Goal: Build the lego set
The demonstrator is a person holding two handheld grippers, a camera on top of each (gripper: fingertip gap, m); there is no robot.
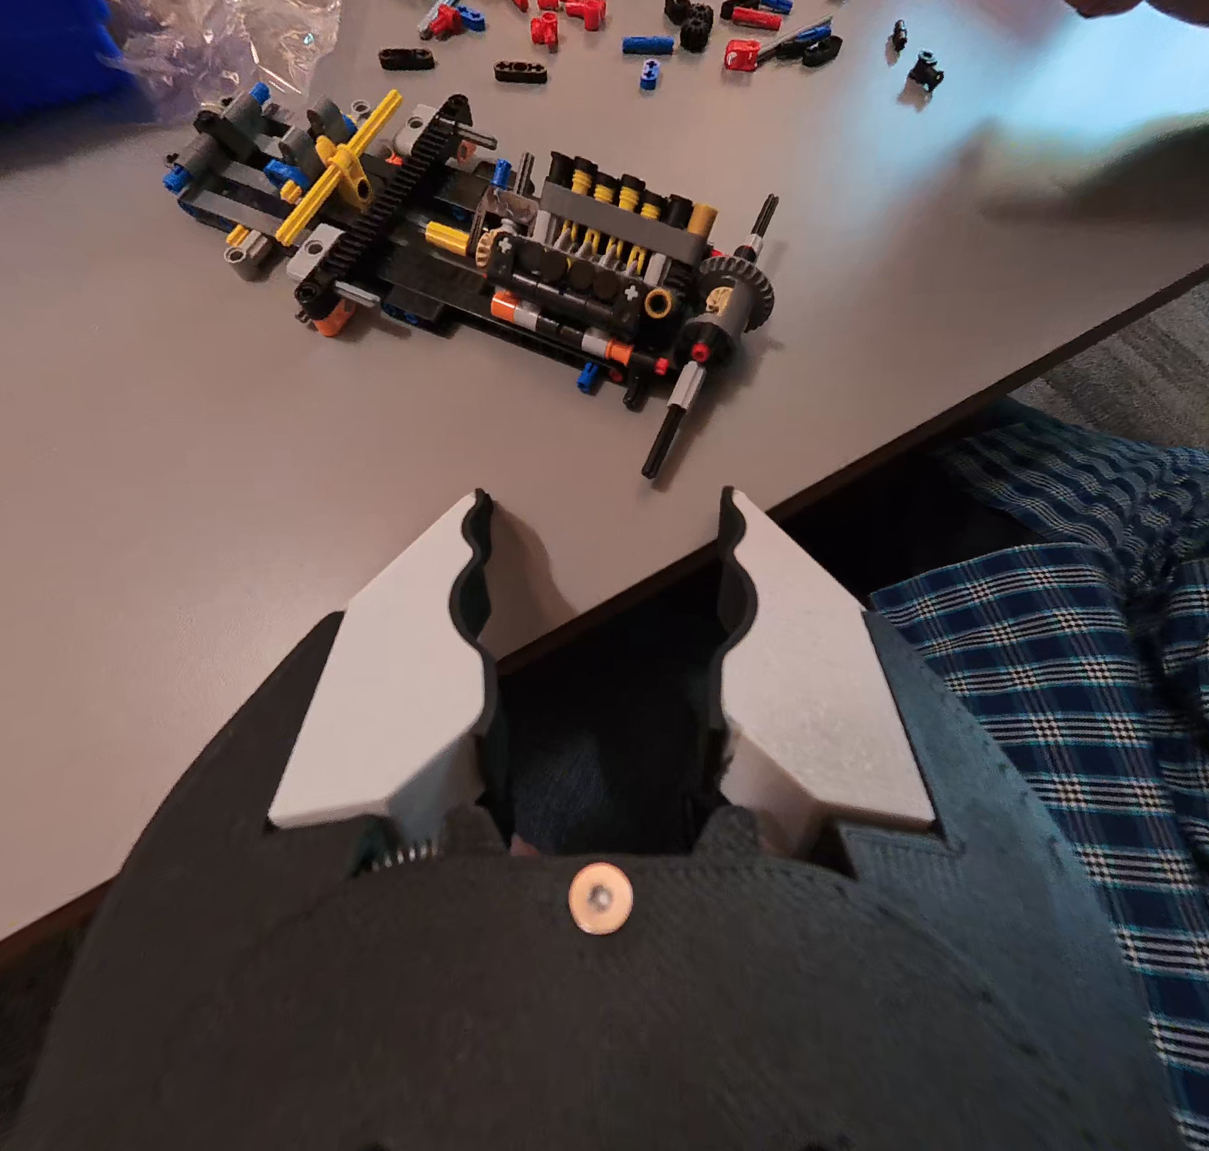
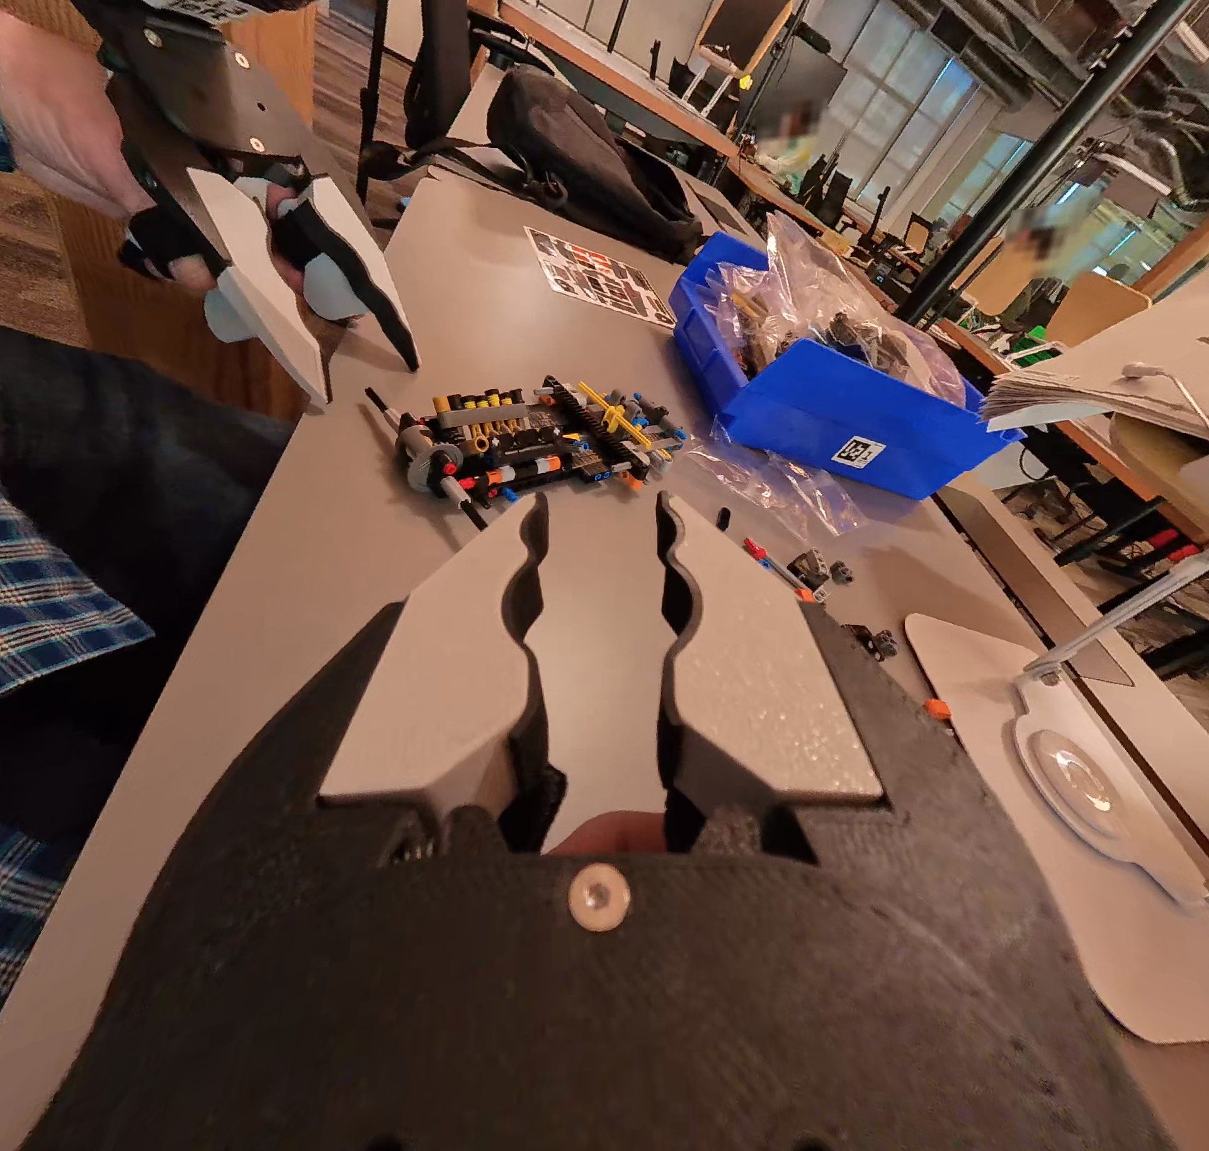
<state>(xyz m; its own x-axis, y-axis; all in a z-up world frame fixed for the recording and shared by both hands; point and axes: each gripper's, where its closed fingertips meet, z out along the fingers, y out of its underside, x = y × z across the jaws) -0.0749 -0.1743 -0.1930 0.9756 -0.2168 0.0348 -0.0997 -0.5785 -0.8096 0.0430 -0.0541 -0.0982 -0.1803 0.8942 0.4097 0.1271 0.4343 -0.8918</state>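
A half-built lego chassis (image 1: 471,249) lies on the grey table (image 1: 163,465), with a black toothed rack, yellow axles, a row of yellow springs and a grey gear at its near end. It also shows in the right wrist view (image 2: 530,442). My left gripper (image 1: 605,498) is open and empty, above the table's near edge, short of the chassis. It also shows at upper left in the right wrist view (image 2: 369,383). My right gripper (image 2: 598,504) is open and empty, low over the table just in front of the chassis.
Loose red, blue and black lego parts (image 1: 589,14) lie scattered beyond the chassis. A blue bin (image 2: 831,393) with plastic bags of parts stands at the right, a clear bag (image 2: 778,485) beside it. A sticker sheet (image 2: 598,276), a black backpack (image 2: 589,158) and a stack of papers (image 2: 1099,393) are farther off. Spacing between my two grippers at the tips: around 20 centimeters.
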